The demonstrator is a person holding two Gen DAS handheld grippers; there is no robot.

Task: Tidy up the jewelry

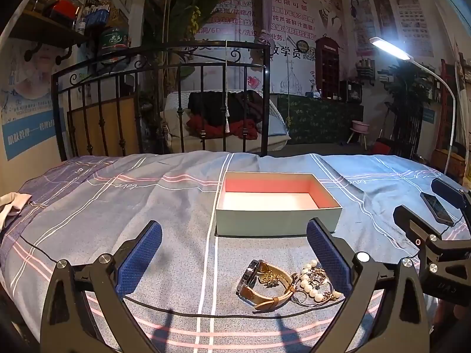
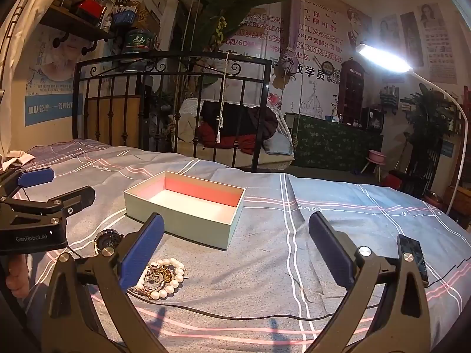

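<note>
An open pale-green box with a pink and white inside lies on the bed, empty. It also shows in the right wrist view. In front of it lies a pile of jewelry: a watch with a tan strap, a pearl bracelet and tangled metal pieces. In the right wrist view the pearls and the watch face show by the left finger. My left gripper is open above the pile. My right gripper is open and empty, right of the pile.
The blue plaid bedsheet covers the bed. A black phone lies at the right; it also shows in the right wrist view. A thin black cable runs across the front. A black iron bed frame stands behind.
</note>
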